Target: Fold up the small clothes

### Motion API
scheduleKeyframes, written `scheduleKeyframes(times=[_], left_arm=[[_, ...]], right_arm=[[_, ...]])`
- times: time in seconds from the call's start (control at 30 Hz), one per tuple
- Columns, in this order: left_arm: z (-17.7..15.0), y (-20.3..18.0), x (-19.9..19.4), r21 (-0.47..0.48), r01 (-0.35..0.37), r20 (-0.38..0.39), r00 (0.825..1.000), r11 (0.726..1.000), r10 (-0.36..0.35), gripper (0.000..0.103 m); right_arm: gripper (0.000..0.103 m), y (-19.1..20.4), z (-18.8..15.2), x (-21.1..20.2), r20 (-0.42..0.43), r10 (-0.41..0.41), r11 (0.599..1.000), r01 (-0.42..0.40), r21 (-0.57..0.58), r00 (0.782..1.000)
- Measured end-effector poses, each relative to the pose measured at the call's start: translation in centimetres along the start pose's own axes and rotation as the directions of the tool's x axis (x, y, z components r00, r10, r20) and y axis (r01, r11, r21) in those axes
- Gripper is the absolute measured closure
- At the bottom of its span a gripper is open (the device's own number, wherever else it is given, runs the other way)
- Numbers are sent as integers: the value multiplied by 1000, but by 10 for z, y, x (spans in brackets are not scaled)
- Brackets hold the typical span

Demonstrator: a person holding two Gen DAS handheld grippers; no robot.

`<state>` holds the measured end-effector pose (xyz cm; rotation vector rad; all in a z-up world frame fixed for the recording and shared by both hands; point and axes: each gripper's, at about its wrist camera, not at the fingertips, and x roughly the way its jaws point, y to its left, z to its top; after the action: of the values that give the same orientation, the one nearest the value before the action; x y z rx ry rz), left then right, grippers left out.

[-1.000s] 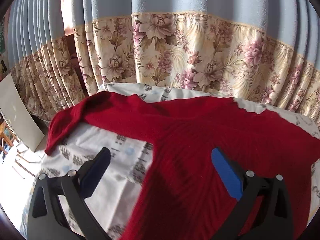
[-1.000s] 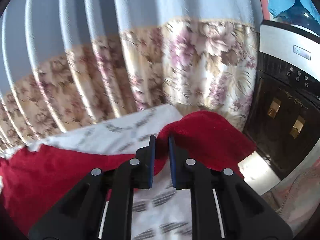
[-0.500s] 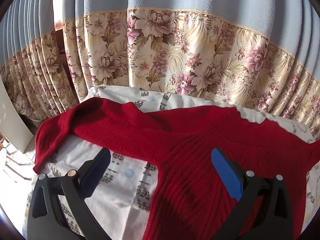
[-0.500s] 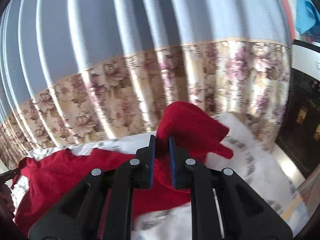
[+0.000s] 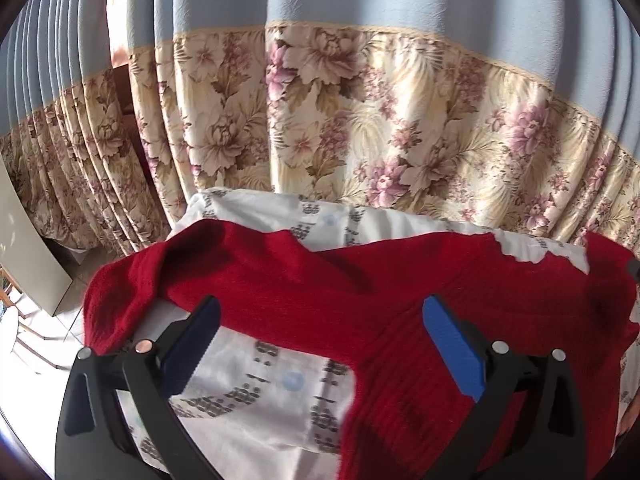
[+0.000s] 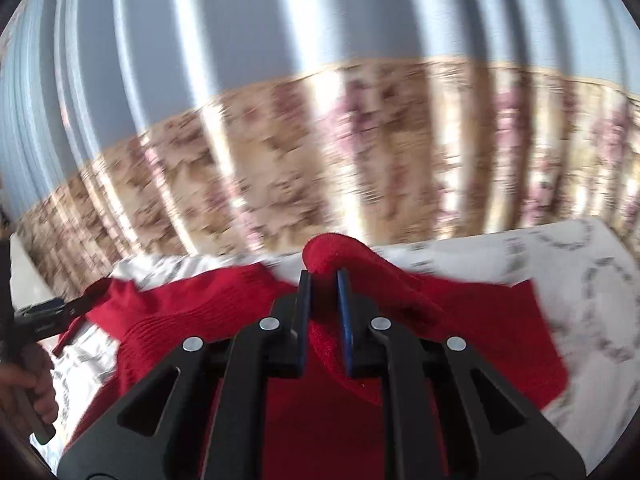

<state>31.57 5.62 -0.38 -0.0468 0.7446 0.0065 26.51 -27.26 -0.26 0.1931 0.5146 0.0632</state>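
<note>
A: From the left wrist, what's behind everything?

B: A pleated curtain (image 5: 360, 120), blue above and floral below. In front of it is a counter under a white patterned cloth (image 5: 256, 396), with a red sweater (image 5: 360, 304) spread across it, one sleeve trailing toward the left edge. The left claw (image 5: 320, 336) is spread wide above the sweater, pinching nothing.

A: And the right wrist?

B: The same curtain, blurred. The right claw (image 6: 323, 284) is pressed together on a raised fold of the sweater (image 6: 480, 320), lifted over the body. A hand (image 6: 24, 392) shows at far left.
</note>
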Motion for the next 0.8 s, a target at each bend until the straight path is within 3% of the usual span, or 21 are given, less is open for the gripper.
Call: scheduleKeyframes(times=[0.1,0.13,0.17,0.2,0.23,0.37,0.43,0.53,0.7,0.8], left_arm=[[0,11,3,-11,3,-7,1000,1000,-3,2],[0,14,4,-21,-1,-11,1000,1000,1,2],[-1,18,4,-33,3,-13,1000,999,-3,2],[-2,20,5,-42,9,-16,1000,999,-10,2],[-2,22,5,-48,11,-21,1000,999,-12,2],[-3,15,3,-26,18,-28,999,1000,-19,2],[-4,3,0,0,32,-23,999,999,-32,2],[-7,-23,-5,51,57,-21,998,997,-56,2],[-5,-92,-8,155,66,-27,998,986,-63,2],[-3,-135,-6,195,84,-35,996,977,-79,2]], right_arm=[[87,43,-12,27,-46,43,997,-46,-55,998],[79,53,-16,35,-70,62,996,-67,-67,996],[67,64,-21,42,-92,97,992,-103,-70,991],[44,70,-25,43,-99,113,990,-120,-72,989],[38,73,-27,38,-90,142,986,-148,-71,986],[34,50,-23,-5,18,156,987,-156,-25,988],[28,15,-16,-29,91,90,995,-94,36,992],[28,-42,-10,-46,111,-32,995,22,95,993],[28,-114,-5,-43,33,-180,977,175,118,983],[27,-137,-4,-43,-2,-247,966,246,85,969]])
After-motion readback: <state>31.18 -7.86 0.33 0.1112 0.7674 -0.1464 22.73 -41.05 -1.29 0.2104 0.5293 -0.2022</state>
